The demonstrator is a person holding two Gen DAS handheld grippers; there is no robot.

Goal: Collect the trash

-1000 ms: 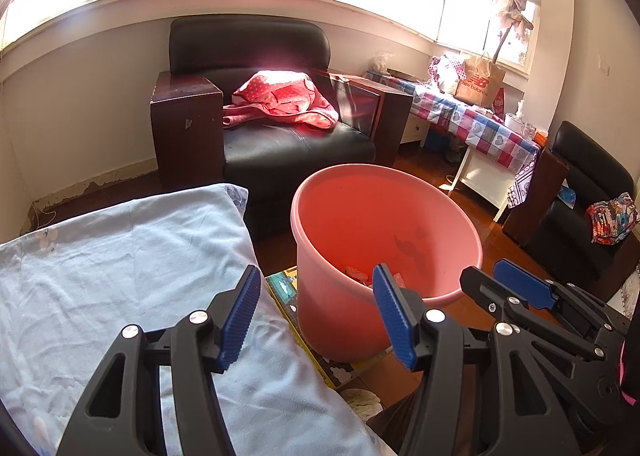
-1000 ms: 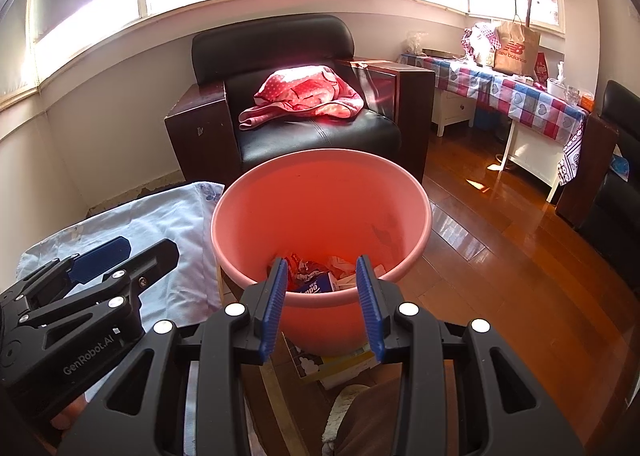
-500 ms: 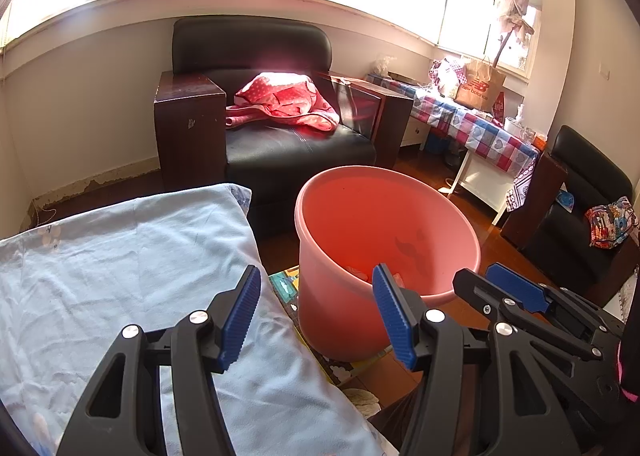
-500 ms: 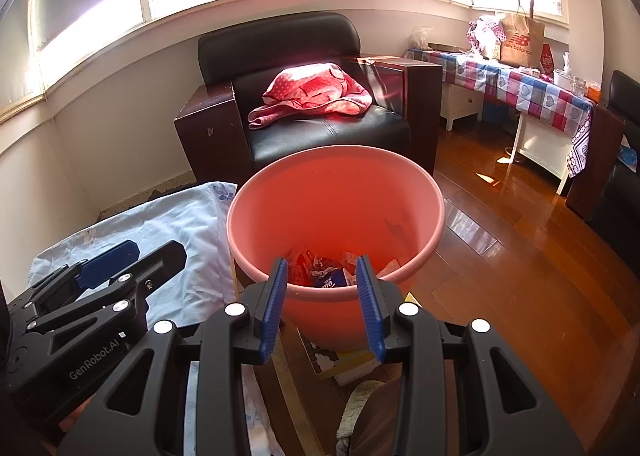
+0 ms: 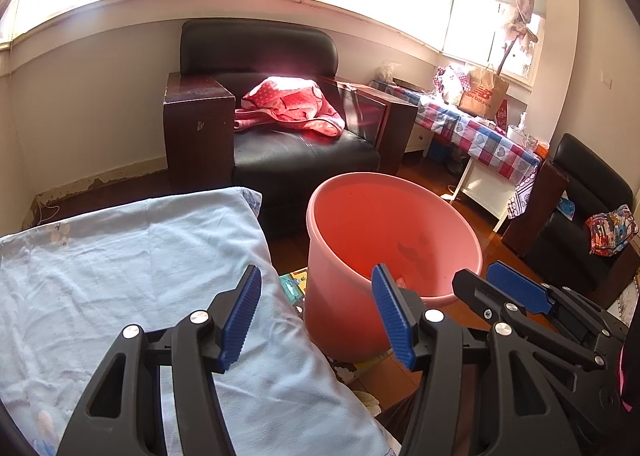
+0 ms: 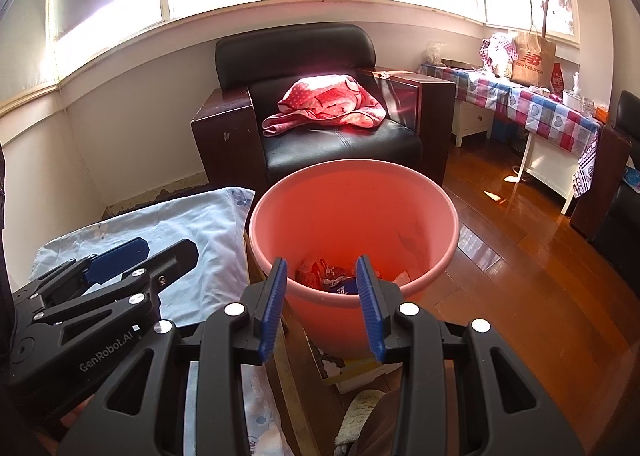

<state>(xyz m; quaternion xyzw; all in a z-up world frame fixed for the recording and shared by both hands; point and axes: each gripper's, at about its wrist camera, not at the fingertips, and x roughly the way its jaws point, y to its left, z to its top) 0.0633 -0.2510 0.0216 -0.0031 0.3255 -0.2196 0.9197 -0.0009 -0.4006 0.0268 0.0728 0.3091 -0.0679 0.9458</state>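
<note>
A pink plastic bucket (image 5: 352, 320) (image 6: 432, 215) stands on the floor beside a table covered with a light blue cloth (image 5: 120, 276) (image 6: 192, 223). Several crumpled wrappers (image 6: 328, 276) lie at its bottom. My left gripper (image 5: 316, 316) is open and empty, over the cloth's edge, left of the bucket. My right gripper (image 6: 322, 304) is open and empty, held just short of the bucket's near rim. Each gripper shows in the other's view: the right in the left wrist view (image 5: 516, 296), the left in the right wrist view (image 6: 120, 260).
A black armchair (image 5: 280, 151) (image 6: 340, 135) with a pink spotted cloth (image 5: 288, 103) stands behind the bucket. A table with a checked cloth (image 6: 540, 107) and a paper bag (image 6: 532, 59) is at the right. Books (image 6: 352, 372) lie under the bucket. The floor is wooden (image 6: 540, 256).
Both grippers have drawn back and risen slightly; the bucket sits further off and lower in view. Both stay open and empty.
</note>
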